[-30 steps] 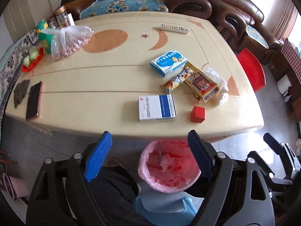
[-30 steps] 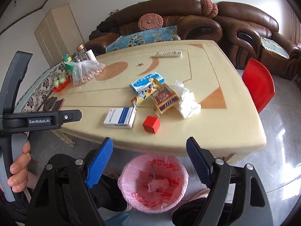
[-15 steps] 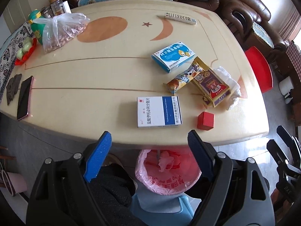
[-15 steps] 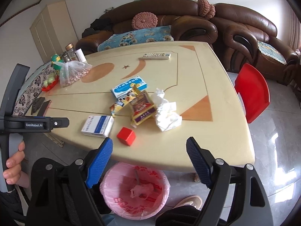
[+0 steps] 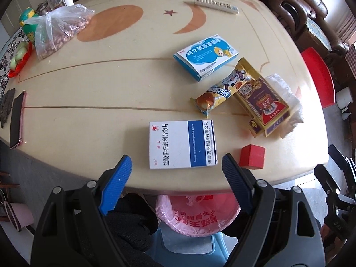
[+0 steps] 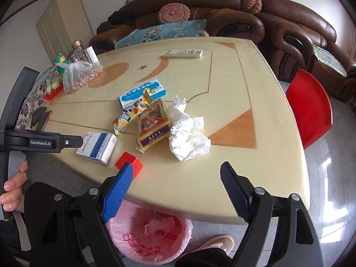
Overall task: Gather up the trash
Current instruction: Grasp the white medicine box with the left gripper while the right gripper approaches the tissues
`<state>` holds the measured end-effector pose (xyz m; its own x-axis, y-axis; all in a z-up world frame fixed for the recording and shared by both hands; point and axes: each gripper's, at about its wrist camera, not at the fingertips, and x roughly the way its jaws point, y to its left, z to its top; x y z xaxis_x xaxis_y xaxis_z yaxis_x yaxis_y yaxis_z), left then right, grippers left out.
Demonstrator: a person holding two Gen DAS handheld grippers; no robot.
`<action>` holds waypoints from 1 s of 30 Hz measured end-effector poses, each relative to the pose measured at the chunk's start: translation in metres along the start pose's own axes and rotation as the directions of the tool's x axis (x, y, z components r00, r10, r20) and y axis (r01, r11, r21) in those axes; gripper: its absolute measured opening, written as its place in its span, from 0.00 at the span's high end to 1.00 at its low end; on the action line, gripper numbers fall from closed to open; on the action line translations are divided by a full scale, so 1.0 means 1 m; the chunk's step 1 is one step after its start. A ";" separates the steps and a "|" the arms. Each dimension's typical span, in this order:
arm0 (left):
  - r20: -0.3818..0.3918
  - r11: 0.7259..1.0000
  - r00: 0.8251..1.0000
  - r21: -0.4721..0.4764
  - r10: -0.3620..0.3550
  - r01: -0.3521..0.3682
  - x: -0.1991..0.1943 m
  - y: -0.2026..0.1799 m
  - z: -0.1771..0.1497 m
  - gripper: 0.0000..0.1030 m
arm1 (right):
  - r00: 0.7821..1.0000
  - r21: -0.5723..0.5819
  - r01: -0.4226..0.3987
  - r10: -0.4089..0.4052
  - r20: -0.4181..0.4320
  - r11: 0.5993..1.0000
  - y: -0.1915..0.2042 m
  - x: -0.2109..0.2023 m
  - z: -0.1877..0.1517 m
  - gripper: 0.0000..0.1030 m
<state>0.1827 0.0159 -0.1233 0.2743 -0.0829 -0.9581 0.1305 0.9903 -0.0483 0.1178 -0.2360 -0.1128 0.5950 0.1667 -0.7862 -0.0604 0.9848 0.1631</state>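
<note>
Cream table with orange moon and star inlays fills both views, brown sofa behind it. Pink-lined trash bin sits on the floor under the near table edge, some crumpled scraps inside. Trash on the table: crumpled tissue, purple-gold box, snack wrapper, blue medicine box, white-blue pill box, red cube. Left gripper hangs over the near edge, jaws spread wide, empty; pill box lies just ahead between the fingertips, not touched. Right gripper also spread, empty; red cube is just past its left fingertip, tissue further ahead.
</note>
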 end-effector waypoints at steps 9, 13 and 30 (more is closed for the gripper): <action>-0.025 1.000 1.000 -0.010 0.016 -0.016 0.019 0.000 0.011 0.21 | 0.999 -0.003 -0.030 0.030 -0.028 1.000 -0.010 0.033 0.006 0.24; -0.033 1.000 0.999 -0.006 0.018 -0.018 0.023 -0.001 0.014 0.21 | 0.999 -0.011 -0.035 0.034 -0.035 0.999 -0.012 0.040 0.007 0.24; -0.069 1.000 0.998 0.003 0.006 -0.006 0.040 -0.005 0.020 0.21 | 0.996 -0.017 -0.062 0.060 -0.062 0.998 -0.014 0.065 0.008 0.24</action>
<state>0.2124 0.0052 -0.1557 0.2086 -0.0693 -0.9755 0.1318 0.9904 -0.0422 0.1634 -0.2397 -0.1615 0.5391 0.2288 -0.8106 -0.1104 0.9733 0.2013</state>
